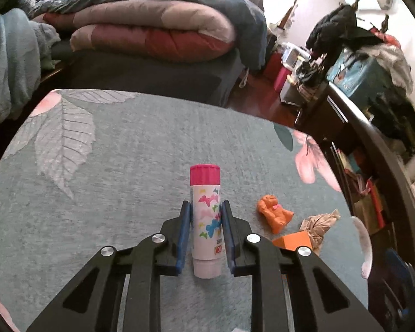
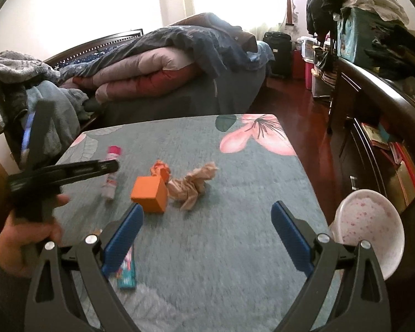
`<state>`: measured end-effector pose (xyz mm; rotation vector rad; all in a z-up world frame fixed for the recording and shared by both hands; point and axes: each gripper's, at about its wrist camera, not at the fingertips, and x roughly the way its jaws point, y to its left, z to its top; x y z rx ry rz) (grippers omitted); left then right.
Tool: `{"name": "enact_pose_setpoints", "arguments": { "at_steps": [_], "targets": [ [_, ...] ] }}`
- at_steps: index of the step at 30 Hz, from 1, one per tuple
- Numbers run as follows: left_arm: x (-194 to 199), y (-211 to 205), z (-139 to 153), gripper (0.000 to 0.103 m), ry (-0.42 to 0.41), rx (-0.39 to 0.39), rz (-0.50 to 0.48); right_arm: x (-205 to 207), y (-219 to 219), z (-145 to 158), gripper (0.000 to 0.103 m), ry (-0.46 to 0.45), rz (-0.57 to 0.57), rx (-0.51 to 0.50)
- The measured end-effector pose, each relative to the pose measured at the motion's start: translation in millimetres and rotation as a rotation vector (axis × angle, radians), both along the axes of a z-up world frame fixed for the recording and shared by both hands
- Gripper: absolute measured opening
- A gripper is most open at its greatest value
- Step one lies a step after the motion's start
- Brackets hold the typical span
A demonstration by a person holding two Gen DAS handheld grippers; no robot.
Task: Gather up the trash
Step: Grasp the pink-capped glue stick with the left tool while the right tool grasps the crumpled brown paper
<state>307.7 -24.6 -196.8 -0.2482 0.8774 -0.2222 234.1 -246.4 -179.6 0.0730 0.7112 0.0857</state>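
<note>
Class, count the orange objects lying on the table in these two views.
2: an orange block at mid-table and an orange figurine just behind it, beside the crumpled brown paper. Others may be hidden.

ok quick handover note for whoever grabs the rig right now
Left gripper: shut on the glue stick.
Right gripper: open, empty, above the table.
On the table: crumpled paper, orange box, orange figure, teal packet. Bowl at the table's right edge.
Done: glue stick gripped.
Left: nothing shows as collected; no bin in view.
</note>
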Motion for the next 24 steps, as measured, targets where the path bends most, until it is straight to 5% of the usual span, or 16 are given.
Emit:
{"name": "enact_pose_setpoints", "arguments": {
  "at_steps": [7,14,18,21,24],
  "targets": [
    [-10,19,15,0.022,-0.039,-0.03,0.006,52,8,-10,0.093,0.025,-0.06,0.001],
    [-15,19,21,0.022,-0.064,-0.038,-0.018,81,13,-28,0.072,0.118,-0.049,0.013],
    [-17,19,22,0.022,-0.066,-0.058,-0.022,90,22,-36,0.048,0.162,-0.016,-0.004],
    [-22,19,25,0.022,-0.073,-0.067,-0.028,91,28,-39,0.014,0.176,0.004,-0.017],
    [-27,18,32,0.022,-0.086,-0.062,-0.036,84,31,-36,0.011,0.153,0.021,-0.026]
  ]
}}
